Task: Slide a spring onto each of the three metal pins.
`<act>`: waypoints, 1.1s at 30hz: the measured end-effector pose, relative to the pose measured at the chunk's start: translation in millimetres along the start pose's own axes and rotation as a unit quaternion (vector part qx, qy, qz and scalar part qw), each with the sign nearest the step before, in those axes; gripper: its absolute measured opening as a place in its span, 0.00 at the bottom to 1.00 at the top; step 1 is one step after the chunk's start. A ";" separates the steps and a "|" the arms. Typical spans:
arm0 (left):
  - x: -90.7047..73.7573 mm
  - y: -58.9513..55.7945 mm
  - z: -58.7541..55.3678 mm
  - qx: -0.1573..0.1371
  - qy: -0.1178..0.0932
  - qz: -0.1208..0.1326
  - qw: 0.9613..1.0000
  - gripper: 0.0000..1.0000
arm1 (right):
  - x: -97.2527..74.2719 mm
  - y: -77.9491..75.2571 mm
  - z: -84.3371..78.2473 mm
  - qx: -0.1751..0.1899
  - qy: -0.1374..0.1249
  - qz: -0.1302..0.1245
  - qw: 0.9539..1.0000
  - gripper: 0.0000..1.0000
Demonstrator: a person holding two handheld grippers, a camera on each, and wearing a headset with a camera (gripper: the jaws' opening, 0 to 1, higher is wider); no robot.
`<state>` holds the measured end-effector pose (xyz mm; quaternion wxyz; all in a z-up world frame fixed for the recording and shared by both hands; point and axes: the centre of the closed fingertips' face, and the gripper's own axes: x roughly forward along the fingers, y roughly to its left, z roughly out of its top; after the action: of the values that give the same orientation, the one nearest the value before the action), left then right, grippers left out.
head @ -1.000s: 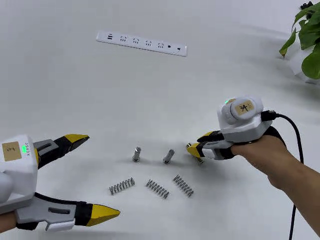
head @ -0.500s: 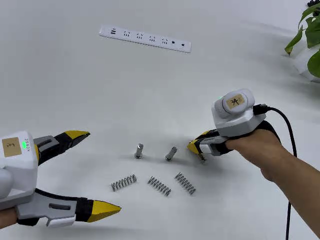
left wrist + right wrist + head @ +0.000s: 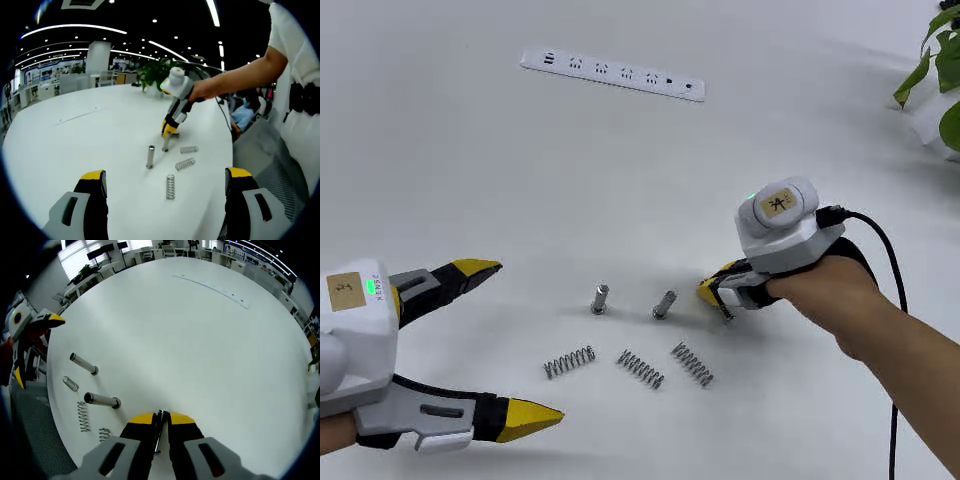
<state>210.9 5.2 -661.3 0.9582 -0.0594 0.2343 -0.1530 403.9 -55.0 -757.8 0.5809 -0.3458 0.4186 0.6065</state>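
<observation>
Three springs (image 3: 640, 369) lie loose, two pins (image 3: 599, 298) stand, right gripper (image 3: 160, 416) clamps third pin (image 3: 158, 436).

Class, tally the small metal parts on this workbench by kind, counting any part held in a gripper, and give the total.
metal pins: 3 (two standing on the table, one held in the right gripper)
springs: 3 (all lying loose on the table)
Total: 6

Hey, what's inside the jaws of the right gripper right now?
The right gripper is clamped on a thin metal pin, held between its yellow tips. The jaws cover part of the pin's length, so how deep it sits cannot be seen.
</observation>
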 end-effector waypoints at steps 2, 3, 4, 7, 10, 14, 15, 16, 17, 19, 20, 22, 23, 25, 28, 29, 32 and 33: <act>-0.2 -0.1 0.5 0.000 0.000 0.000 1.000 1.00 | 2.6 -2.8 -0.3 -0.002 0.001 -0.001 1.000 0.10; -0.3 -0.1 0.5 0.000 0.000 0.000 1.000 1.00 | 0.3 -0.4 -0.5 -0.003 0.001 -0.002 1.000 0.10; -0.3 -0.2 0.7 0.000 0.000 0.000 1.000 1.00 | -2.0 1.9 -0.8 -0.004 0.001 -0.003 1.000 0.10; -0.3 -0.6 0.7 -0.001 0.000 0.000 1.000 1.00 | 3.2 -1.9 -0.3 0.003 0.000 -0.001 1.000 0.10; -0.3 -0.4 0.1 -0.001 -0.001 -0.001 1.000 1.00 | -1.5 3.2 -0.9 -0.001 0.000 -0.002 1.000 0.09; -0.5 -0.4 0.1 -0.003 -0.001 0.000 1.000 1.00 | -0.6 2.9 -0.6 0.000 -0.002 -0.002 1.000 0.09; -0.6 -0.9 0.3 -0.002 -0.001 0.000 1.000 1.00 | -2.1 4.6 -1.1 0.000 -0.002 -0.001 1.000 0.09; -0.6 -1.2 0.4 -0.001 -0.001 -0.001 1.000 1.00 | -2.9 5.7 -1.5 -0.001 -0.002 0.000 1.000 0.09; -0.6 -1.6 0.6 -0.002 -0.002 -0.001 1.000 1.00 | -2.8 6.0 -1.9 -0.003 -0.002 0.000 1.000 0.09; -0.4 -2.2 0.4 -0.002 0.000 -0.001 1.000 1.00 | -2.9 6.1 -1.8 -0.005 -0.004 0.000 1.000 0.09; -0.3 -2.4 0.2 -0.001 0.000 -0.001 1.000 1.00 | -3.8 6.3 -1.9 -0.006 -0.005 0.000 1.000 0.09; 0.0 -3.3 0.7 -0.002 0.000 -0.001 1.000 1.00 | -5.6 7.1 -1.7 -0.008 -0.008 0.001 1.000 0.09; 0.1 -3.5 0.7 -0.002 0.000 -0.002 1.000 1.00 | -4.4 4.9 -0.5 -0.010 -0.010 0.002 1.000 0.09; -0.1 -2.7 0.3 -0.001 0.000 -0.002 1.000 1.00 | -8.6 6.7 -0.6 -0.012 -0.014 0.003 1.000 0.09; 0.4 -3.2 1.7 0.000 -0.001 -0.002 1.000 1.00 | -11.7 6.9 -0.7 -0.014 -0.019 0.002 1.000 0.09; 0.5 -3.3 1.9 0.001 0.000 -0.003 1.000 1.00 | -12.7 6.8 -0.8 -0.015 -0.021 0.002 1.000 0.09; 1.1 -3.8 2.9 0.002 0.000 -0.004 1.000 1.00 | -16.5 5.8 -0.8 -0.012 -0.031 0.003 0.999 0.09; 1.3 -3.9 2.9 0.002 0.000 -0.004 1.000 1.00 | -17.9 6.2 -0.9 -0.012 -0.033 0.003 0.999 0.09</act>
<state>212.3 1.3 -658.6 0.9577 -0.0580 0.2336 -0.1575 399.2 -63.0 -741.3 0.5884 -0.3311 0.3931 0.6242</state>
